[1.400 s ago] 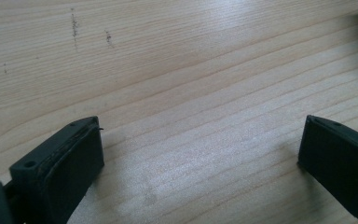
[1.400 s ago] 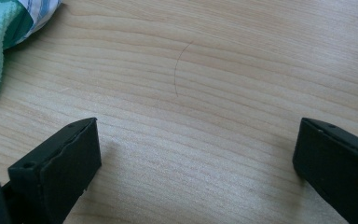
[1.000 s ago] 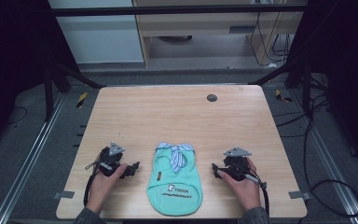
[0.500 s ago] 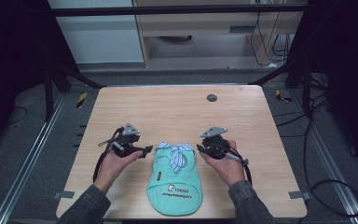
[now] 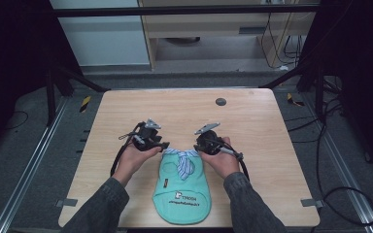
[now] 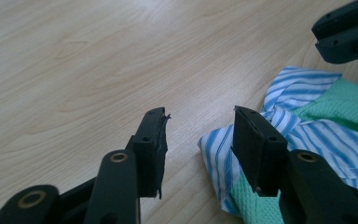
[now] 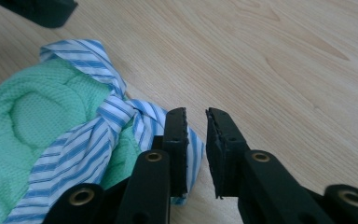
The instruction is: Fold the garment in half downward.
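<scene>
Mint-green garment (image 5: 180, 194) with a blue-and-white striped collar (image 5: 180, 154) and tie lies flat on the wooden worktop (image 5: 252, 121), near its front edge, collar end pointing away from the person. We take the garment as our landmark. We note white lettering on its lower part, too small to read. At the collar's left corner sits the left gripper (image 6: 198, 128); its fingers (image 6: 151, 142) stand well apart, with nothing between them, one over bare wood and one at the edge of the striped cloth. At the collar's right corner sits the right gripper (image 7: 196, 122); its fingers (image 7: 177, 140) are narrowly parted, gripping nothing, the inner one over the striped collar tip. Beyond the garment, towards the far edge, we record a small dark disc (image 5: 220, 101).
</scene>
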The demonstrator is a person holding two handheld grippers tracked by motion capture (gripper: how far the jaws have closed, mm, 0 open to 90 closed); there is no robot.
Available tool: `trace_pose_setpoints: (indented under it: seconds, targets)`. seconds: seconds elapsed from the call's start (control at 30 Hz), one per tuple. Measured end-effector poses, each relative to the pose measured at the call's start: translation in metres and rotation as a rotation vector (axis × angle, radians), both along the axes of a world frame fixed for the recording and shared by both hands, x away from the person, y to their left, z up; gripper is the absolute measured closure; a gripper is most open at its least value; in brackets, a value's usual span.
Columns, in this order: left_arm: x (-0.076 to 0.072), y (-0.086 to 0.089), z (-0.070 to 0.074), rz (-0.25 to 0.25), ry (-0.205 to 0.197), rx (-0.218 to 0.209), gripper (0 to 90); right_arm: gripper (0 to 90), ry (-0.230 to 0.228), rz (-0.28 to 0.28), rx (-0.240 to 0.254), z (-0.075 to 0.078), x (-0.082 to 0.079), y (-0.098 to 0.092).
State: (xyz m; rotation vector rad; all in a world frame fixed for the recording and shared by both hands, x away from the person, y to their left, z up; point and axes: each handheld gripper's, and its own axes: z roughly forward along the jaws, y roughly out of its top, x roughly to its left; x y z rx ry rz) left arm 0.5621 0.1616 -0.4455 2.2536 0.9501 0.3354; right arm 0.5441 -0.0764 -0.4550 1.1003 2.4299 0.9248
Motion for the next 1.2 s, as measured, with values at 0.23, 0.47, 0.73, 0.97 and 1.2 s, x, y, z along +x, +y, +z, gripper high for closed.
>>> trace_pose_setpoints:
  seconds: [0.23, 0.47, 0.73, 0.97, 1.2]
  targets:
    - [0.005, -0.006, -0.017, -0.005, 0.045, 0.026, 56.9, 72.1, 0.031, -0.008, -0.002, -0.006, 0.006, 0.002]
    - [0.003, -0.005, -0.027, -0.013, 0.077, 0.036, 57.8, 70.8, 0.064, -0.010, -0.007, -0.015, 0.008, 0.004]
    - [0.001, -0.003, -0.033, -0.025, 0.099, 0.052, 56.8, 65.2, 0.102, -0.021, -0.003, -0.022, 0.009, 0.007]
    - [0.001, -0.004, -0.035, -0.035, 0.111, 0.070, 57.2, 63.7, 0.126, -0.019, -0.015, -0.026, 0.011, 0.008]
    - [0.004, -0.007, -0.032, -0.051, 0.140, 0.112, 56.5, 60.9, 0.163, -0.022, -0.035, -0.027, 0.014, 0.008]
